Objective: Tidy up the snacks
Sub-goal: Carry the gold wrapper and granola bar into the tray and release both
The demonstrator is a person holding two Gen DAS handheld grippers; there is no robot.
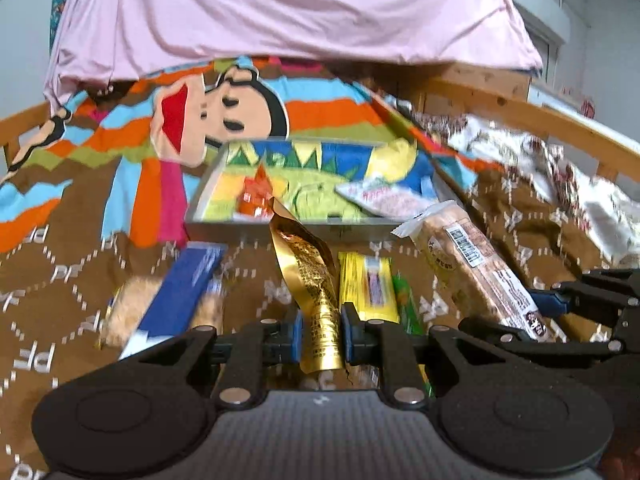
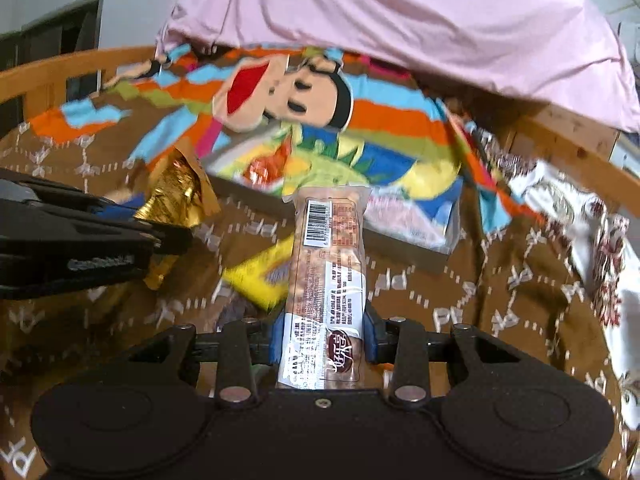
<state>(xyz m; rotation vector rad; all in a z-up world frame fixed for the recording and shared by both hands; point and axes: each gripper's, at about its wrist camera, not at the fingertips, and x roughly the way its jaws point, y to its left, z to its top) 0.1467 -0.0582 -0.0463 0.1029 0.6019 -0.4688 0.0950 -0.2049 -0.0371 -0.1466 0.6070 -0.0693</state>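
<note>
Left hand-held gripper (image 1: 320, 336): pads clamped on the lower part of a gold pouch (image 1: 310, 280), which stands up from the jaws toward 12 o'clock, its crumpled top just short of the tray's near wall.

Right hand-held gripper (image 2: 325, 340): jaws closed on a long clear-wrapped cracker pack (image 2: 326, 276), barcode label facing the camera, the pack pointing to 12 o'clock. In the left view the same pack slants at 2 o'clock from the gold pouch.

Tray (image 1: 328, 226): shallow, grey-walled, with a bright cartoon-printed floor, lying on the bed at 12 o'clock of both grippers. Inside: an orange sachet (image 1: 256, 196) at its near left and a pink-and-white packet (image 1: 384, 196) at its near right.

Loose on the brown bedspread (image 1: 80, 240), left view: a blue packet (image 1: 180, 292) at 10 o'clock of the left gripper, lying over a pale snack; a yellow bar (image 1: 370, 288) at 1 o'clock, just beside the pouch, with a green bar (image 1: 406, 304) along its right edge.

Beyond the tray: a striped cartoon blanket (image 1: 320, 108) and a pink sheet (image 1: 280, 12).
</note>
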